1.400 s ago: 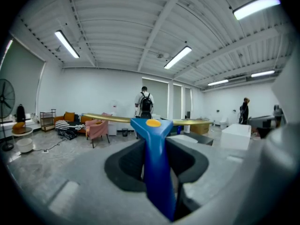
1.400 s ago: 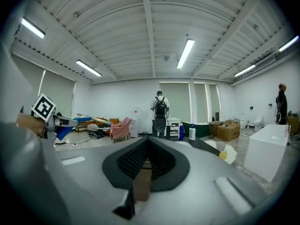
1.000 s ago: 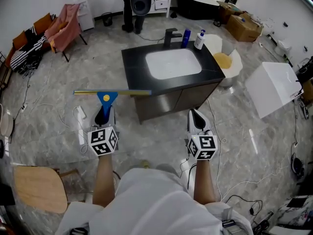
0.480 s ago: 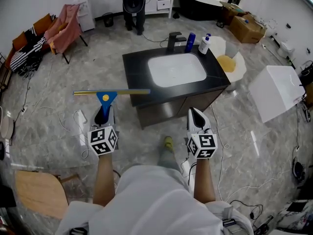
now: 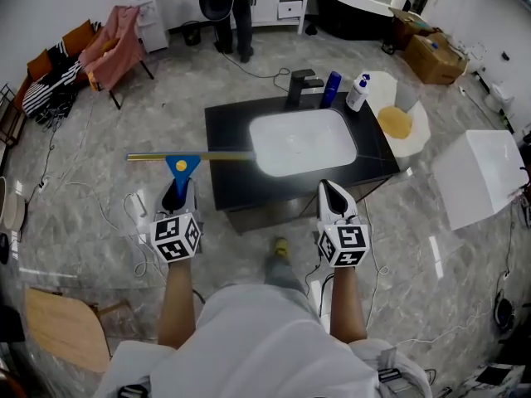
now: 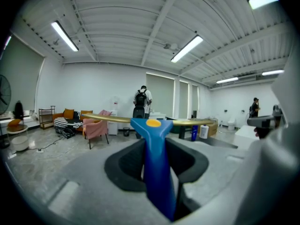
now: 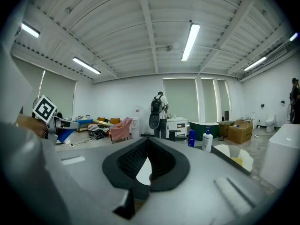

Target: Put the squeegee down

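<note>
Two grippers here, and each camera tells its own bit. Only the left gripper view shows the grip properly: the left gripper is clamped tight on the blue plastic handle of the squeegee with the long brass-coloured blade. Only the right gripper view shows the right gripper with its jaws together and nothing between them. It also catches the ribbed white ceiling with strip lights.

The head view gives the layout from above. A black-topped vanity cabinet with a white sink basin sits at 12 o'clock of the person. A black faucet, a blue bottle and a white pump bottle stand along its far edge. Grey marbled floor all round, pink-draped chair at 10 o'clock, a person standing by the far wall.

The squeegee is off the ground, sticking out at 12 o'clock from the left gripper. Its blade runs 9 to 3, and the 3 o'clock tip overlaps the vanity's left edge from this angle.
</note>
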Motion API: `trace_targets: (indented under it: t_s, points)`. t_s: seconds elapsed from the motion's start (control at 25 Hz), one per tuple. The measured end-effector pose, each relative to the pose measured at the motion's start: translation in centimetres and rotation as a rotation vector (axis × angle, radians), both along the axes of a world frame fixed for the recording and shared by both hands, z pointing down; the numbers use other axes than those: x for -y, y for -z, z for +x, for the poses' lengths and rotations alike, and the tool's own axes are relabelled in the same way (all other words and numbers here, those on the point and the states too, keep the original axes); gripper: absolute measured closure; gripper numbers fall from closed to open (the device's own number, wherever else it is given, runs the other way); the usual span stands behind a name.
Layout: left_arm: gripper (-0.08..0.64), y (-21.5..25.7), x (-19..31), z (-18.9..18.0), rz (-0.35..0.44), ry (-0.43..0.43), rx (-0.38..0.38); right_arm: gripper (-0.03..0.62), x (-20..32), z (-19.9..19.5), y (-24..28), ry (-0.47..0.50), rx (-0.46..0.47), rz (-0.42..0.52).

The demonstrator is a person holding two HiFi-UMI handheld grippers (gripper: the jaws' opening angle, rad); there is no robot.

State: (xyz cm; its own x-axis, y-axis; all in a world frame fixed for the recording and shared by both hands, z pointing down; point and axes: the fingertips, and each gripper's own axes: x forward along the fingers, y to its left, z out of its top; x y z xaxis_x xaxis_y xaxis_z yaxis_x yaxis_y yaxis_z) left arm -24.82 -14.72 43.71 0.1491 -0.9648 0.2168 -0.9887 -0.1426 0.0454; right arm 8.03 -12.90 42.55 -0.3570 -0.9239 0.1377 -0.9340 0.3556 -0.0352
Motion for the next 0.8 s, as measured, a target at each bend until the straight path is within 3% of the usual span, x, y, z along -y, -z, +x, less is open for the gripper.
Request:
trace_targets:
  t_s: [0.48,0.8]
  points:
    - [0.430,-1.3,16.2,7.0,-0.049,0.067,0.013,0.589,19.0,6.1,-1.9,0.104,-0.006,-0.049]
    - [0.430,-1.8,23.4,9.8,-0.087,0.107,0.021,0.589,27.4,7.9,-2.6,0.176,0.001,-0.074]
